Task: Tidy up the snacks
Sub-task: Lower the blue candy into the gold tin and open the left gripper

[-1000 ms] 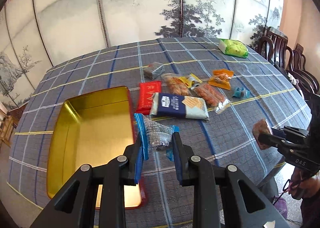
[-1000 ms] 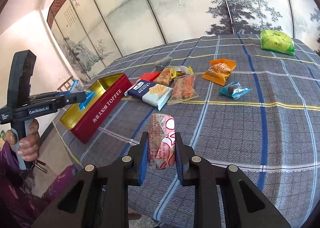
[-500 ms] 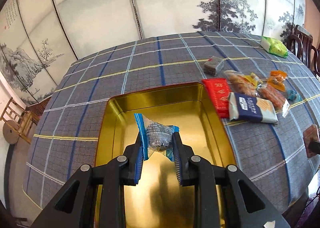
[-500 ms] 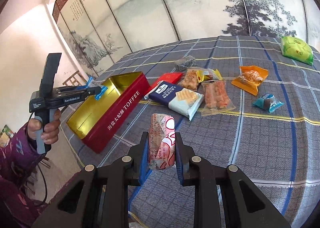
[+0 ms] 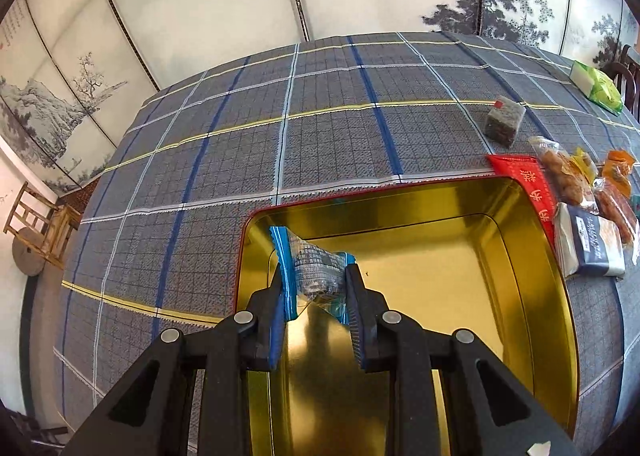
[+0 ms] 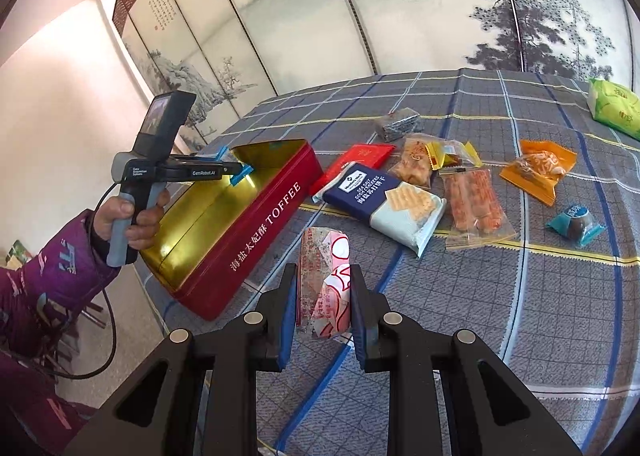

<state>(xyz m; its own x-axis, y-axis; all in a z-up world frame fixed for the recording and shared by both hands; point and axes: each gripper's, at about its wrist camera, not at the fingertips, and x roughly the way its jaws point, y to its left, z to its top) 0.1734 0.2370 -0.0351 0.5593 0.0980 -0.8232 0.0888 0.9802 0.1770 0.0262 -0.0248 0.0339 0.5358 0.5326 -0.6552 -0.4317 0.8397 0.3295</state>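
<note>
Painted screens stand behind a table in a grey checked cloth, and on it, near the left edge, sits the open red tin with its gold inside. Over the last second the left gripper has swung from the cloth beside the tin to a spot above the tin's far left corner, clenched all the while on the blue-ended candy; the candy hangs over the gold floor and is not yet let go, so the drop looks like the step in hand. The right gripper has barely shifted: it is clamped on a pink-and-white packet held above the cloth, just right of the tin, probably next in line. Everything else lies loose to the right of the tin, so most of the sorting seems undone. Readable writing, large to small: "TOFFEE" after Chinese characters on the tin's side; "Member's Mark" and "SEA SALT SODA CRACKERS" on the navy cracker pack; "GenRobot.AI" on the left tool's body; white characters on the red packet, too distorted to read.
</note>
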